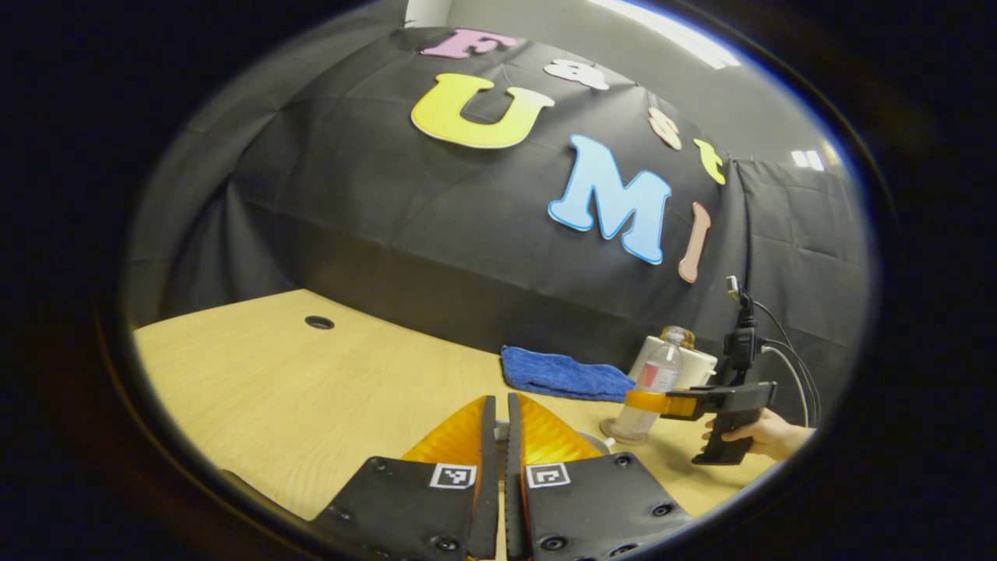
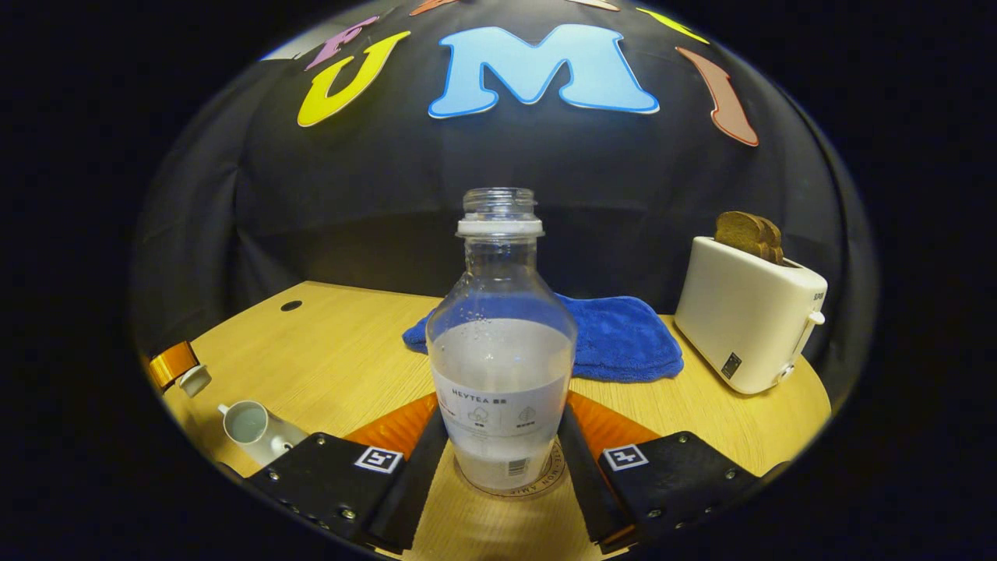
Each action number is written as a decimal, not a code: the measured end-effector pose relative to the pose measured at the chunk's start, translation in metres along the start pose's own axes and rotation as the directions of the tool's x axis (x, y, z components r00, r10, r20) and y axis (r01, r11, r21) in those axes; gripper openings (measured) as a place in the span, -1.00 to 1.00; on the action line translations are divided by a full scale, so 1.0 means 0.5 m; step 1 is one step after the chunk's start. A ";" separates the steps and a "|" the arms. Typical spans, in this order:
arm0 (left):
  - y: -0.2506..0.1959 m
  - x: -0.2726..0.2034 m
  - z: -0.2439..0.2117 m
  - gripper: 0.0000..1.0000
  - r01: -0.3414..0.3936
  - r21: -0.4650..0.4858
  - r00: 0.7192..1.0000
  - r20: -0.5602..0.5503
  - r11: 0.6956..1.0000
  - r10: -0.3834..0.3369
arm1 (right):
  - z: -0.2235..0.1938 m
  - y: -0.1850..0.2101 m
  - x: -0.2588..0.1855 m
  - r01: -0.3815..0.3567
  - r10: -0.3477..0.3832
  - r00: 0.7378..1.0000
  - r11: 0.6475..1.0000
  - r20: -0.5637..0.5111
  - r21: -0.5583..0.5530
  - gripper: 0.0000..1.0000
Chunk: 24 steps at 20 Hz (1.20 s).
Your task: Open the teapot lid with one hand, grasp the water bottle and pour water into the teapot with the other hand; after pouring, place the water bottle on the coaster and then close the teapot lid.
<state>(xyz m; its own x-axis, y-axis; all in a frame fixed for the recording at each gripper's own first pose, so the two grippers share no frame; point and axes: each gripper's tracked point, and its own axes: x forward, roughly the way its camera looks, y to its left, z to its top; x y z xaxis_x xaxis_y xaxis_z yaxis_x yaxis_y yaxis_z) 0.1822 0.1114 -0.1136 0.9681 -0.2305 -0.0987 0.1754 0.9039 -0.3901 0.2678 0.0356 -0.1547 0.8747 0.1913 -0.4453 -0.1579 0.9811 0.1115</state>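
A light wooden tabletop (image 2: 350,351) with a round cable hole (image 2: 291,305) carries a folded blue towel (image 2: 623,339) near the back, a white toaster (image 2: 748,315) beside it, a round coaster (image 2: 545,479) bearing a water bottle (image 2: 501,366), and an open white teapot (image 2: 253,427) near the front edge.

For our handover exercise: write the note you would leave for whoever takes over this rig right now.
Left tongs: shut on the lid, held clear of the teapot, which stands open.
Right tongs: one finger on each side of the bottle; I cannot tell if they press on it.
The bottle is upright on the coaster, uncapped, roughly half full.
Done: lid off. I cannot tell whether water has been poured.
Left: pour if it has not been done, set the bottle on the coaster, let go, close the lid.
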 end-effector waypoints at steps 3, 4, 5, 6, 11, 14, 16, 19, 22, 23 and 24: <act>0.001 -0.003 0.005 -0.78 0.000 0.001 1.000 0.005 1.000 0.000 | -0.002 -0.001 -0.002 0.007 -0.007 1.000 1.000 -0.003 -0.016 0.57; 0.001 -0.004 0.004 -0.78 -0.001 0.001 1.000 0.005 1.000 0.001 | -0.005 0.000 -0.003 0.008 -0.008 1.000 1.000 -0.006 -0.022 0.58; 0.001 -0.003 0.003 -0.78 -0.002 0.002 1.000 0.004 1.000 0.002 | -0.006 0.000 -0.004 0.012 -0.013 1.000 1.000 -0.010 -0.025 0.58; 0.001 -0.003 0.003 -0.78 -0.002 0.001 1.000 0.004 1.000 0.002 | -0.007 0.000 -0.004 0.013 -0.013 1.000 1.000 -0.012 -0.027 0.58; 0.000 -0.002 0.001 -0.78 -0.001 0.001 1.000 -0.001 1.000 0.001 | -0.014 -0.008 -0.008 0.032 -0.032 0.999 0.999 -0.030 0.000 0.63; -0.002 -0.001 0.002 -0.78 0.003 -0.001 1.000 0.002 1.000 -0.003 | -0.019 -0.006 -0.016 0.035 -0.034 0.999 0.998 -0.035 0.042 0.91; -0.002 -0.001 0.002 -0.78 0.007 -0.002 1.000 0.002 1.000 -0.007 | -0.021 -0.003 -0.029 0.030 -0.028 0.999 0.997 -0.031 0.070 0.91; -0.005 -0.004 0.003 -0.77 0.017 -0.010 1.000 0.004 1.000 -0.017 | -0.021 -0.007 -0.049 0.036 -0.035 0.999 0.997 -0.015 0.073 0.92; -0.005 -0.004 0.003 -0.77 0.014 0.005 1.000 0.003 1.000 -0.014 | -0.025 -0.006 -0.072 0.038 -0.038 0.999 0.997 -0.004 0.063 0.90; -0.005 -0.005 0.003 -0.77 0.012 0.011 1.000 0.007 1.000 -0.012 | -0.024 -0.005 -0.081 0.035 -0.035 0.999 0.998 0.002 0.059 0.90; -0.007 -0.002 0.002 -0.77 0.011 0.020 1.000 0.006 1.000 -0.011 | -0.027 -0.003 -0.092 0.034 -0.034 0.999 0.998 0.006 0.052 0.90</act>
<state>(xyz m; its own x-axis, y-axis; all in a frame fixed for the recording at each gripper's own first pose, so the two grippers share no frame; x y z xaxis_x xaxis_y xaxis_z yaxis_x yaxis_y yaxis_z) 0.1810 0.1089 -0.1115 0.9672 -0.2381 -0.0889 0.1894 0.9084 -0.3728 0.2214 0.0259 -0.1466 0.8824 0.1575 -0.4434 -0.1040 0.9843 0.1427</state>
